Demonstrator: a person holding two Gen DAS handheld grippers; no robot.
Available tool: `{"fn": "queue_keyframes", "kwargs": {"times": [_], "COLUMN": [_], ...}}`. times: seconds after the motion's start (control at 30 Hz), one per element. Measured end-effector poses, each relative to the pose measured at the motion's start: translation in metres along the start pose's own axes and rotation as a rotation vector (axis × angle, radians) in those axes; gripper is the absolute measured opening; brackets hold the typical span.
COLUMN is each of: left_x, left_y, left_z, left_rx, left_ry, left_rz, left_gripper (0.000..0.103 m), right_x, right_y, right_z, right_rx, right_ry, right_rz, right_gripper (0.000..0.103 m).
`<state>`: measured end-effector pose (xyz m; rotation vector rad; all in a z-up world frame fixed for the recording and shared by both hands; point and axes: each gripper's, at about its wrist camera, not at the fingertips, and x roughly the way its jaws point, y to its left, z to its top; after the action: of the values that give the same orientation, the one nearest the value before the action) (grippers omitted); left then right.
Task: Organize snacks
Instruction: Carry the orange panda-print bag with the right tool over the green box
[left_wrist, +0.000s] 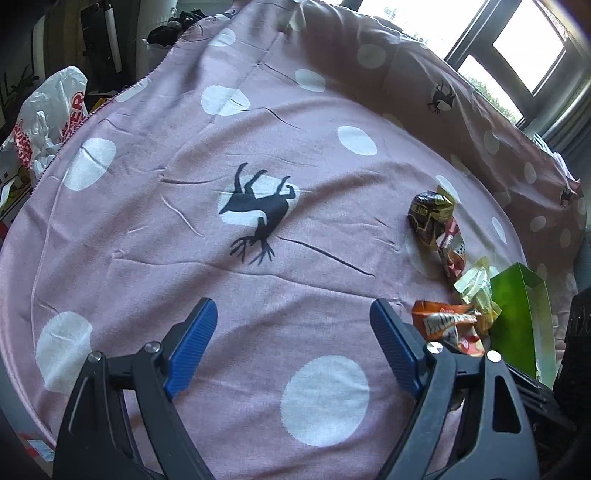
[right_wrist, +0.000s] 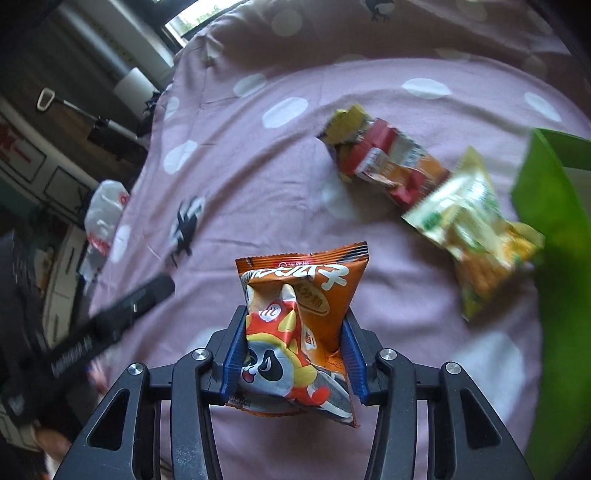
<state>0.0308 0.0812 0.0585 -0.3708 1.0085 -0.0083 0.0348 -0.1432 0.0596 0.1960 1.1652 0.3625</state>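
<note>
An orange snack packet (right_wrist: 301, 325) is clamped between the 2 blue pads of the right gripper (right_wrist: 295, 350) and is held above the pink spotted bedspread (right_wrist: 258, 177). The left gripper (left_wrist: 293, 345) is spread wide with nothing between its pads (left_wrist: 192, 343), over bare cloth. 3 further packets are noted on the bedspread: a dark one (left_wrist: 428, 218), a red one (right_wrist: 384, 162) touching it, and a pale yellow one (right_wrist: 472, 229) against the green box (right_wrist: 554, 236) (at the bedspread's right side).

Bright window (left_wrist: 517, 48) behind pink polka-dot bedspread (left_wrist: 184, 277)
</note>
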Motion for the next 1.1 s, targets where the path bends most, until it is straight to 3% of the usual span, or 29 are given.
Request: {"fn": "queue_keyframes", "kwargs": {"times": [0.17, 0.2, 0.33, 0.37, 0.47, 0.67, 0.77, 0.97, 1.1], "left_x": [0.002, 0.002, -0.008, -0.012, -0.016, -0.004, -0.005, -0.002, 0.007], "left_y": [-0.025, -0.028, -0.035, -0.037, -0.048, -0.072, -0.082, -0.099, -0.110], "left_z": [-0.011, -0.013, -0.019, -0.019, -0.023, -0.038, -0.045, -0.060, -0.069], "left_rx": [0.083, 0.090, 0.077, 0.077, 0.119, 0.181, 0.193, 0.278, 0.322], "left_ry": [0.013, 0.010, -0.048, -0.077, -0.089, -0.010, -0.017, 0.020, 0.040], "left_rz": [-0.035, -0.043, -0.079, -0.089, -0.151, -0.257, -0.297, -0.323, -0.317], "left_gripper": [0.085, 0.085, 0.084, 0.084, 0.084, 0.080, 0.078, 0.070, 0.065], "right_x": [-0.012, -0.016, -0.039, -0.045, -0.055, -0.055, -0.048, -0.037, -0.029], "right_y": [-0.011, -0.016, -0.034, -0.039, -0.055, -0.076, -0.074, -0.081, -0.079], "right_z": [-0.012, -0.013, -0.019, -0.020, -0.019, -0.015, -0.015, -0.016, -0.018], "right_rx": [-0.047, -0.032, 0.012, 0.022, 0.070, 0.148, 0.149, 0.182, 0.176], "right_ry": [-0.013, -0.020, -0.114, -0.151, -0.205, -0.205, -0.187, -0.132, -0.102], "right_rz": [-0.090, -0.073, 0.026, 0.045, 0.056, 0.142, 0.152, 0.245, 0.229], "right_gripper": [0.053, 0.054, 0.079, 0.080, 0.080, 0.080, 0.080, 0.072, 0.064]}}
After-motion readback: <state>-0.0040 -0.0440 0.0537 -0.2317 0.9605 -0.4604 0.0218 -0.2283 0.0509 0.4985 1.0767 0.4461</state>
